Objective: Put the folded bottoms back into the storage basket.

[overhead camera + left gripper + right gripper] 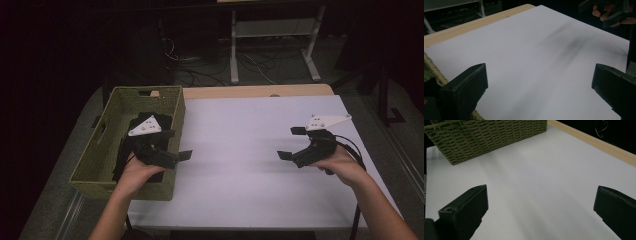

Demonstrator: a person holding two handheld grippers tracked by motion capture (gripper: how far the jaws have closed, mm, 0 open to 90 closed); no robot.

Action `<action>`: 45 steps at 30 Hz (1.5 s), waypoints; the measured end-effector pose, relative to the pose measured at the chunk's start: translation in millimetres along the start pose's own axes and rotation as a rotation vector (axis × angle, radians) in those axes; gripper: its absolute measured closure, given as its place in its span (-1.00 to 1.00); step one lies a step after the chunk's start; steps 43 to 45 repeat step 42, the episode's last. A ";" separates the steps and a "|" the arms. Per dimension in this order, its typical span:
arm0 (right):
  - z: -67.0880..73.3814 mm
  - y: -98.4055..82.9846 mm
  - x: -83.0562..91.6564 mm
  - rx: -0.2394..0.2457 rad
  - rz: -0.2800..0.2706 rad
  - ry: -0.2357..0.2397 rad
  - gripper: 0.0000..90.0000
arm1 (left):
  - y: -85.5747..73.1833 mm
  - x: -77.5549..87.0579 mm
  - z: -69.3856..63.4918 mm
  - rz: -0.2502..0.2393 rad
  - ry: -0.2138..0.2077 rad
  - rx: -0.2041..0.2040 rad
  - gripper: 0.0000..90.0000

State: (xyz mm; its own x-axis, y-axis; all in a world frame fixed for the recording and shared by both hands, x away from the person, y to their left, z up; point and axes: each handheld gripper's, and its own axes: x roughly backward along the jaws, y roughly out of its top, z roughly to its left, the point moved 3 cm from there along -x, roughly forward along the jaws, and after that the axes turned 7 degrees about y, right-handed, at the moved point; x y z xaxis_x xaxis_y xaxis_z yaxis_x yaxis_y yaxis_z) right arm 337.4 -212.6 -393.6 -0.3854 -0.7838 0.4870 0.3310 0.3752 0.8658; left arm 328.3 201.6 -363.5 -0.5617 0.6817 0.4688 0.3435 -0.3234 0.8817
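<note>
At the tabletop's left edge sits a green woven basket, with something dark lying inside (too dim to make out). Over its right wall hangs the left gripper, jaws spread wide and holding nothing, pointing across the white tabletop. Well apart, near the right edge, the right gripper hovers above bare surface, its jaws likewise parted and empty, aimed back toward the basket.
</note>
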 end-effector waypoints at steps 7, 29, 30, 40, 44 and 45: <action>1.1 -18.1 21.6 -0.020 -0.017 -0.035 -1.00 | -3.7 3.8 -2.6 -0.025 -0.007 -0.005 -0.99; 2.9 -63.8 42.8 -0.092 -0.027 -0.083 -1.00 | -4.1 2.7 -4.1 -0.023 -0.026 -0.005 -0.99; 2.8 -63.7 42.3 -0.093 -0.027 -0.083 -1.00 | -4.1 2.5 -4.0 -0.022 -0.027 -0.004 -0.99; 2.9 -63.4 41.2 -0.090 -0.027 -0.077 -1.00 | -4.1 1.9 -3.7 -0.023 -0.028 -0.003 -0.99; 3.7 -62.7 41.4 -0.088 -0.028 -0.074 -1.00 | -4.0 2.2 -3.6 -0.024 -0.027 -0.004 -0.99; 3.7 -62.7 41.4 -0.088 -0.028 -0.074 -1.00 | -4.0 2.2 -3.6 -0.024 -0.027 -0.004 -0.99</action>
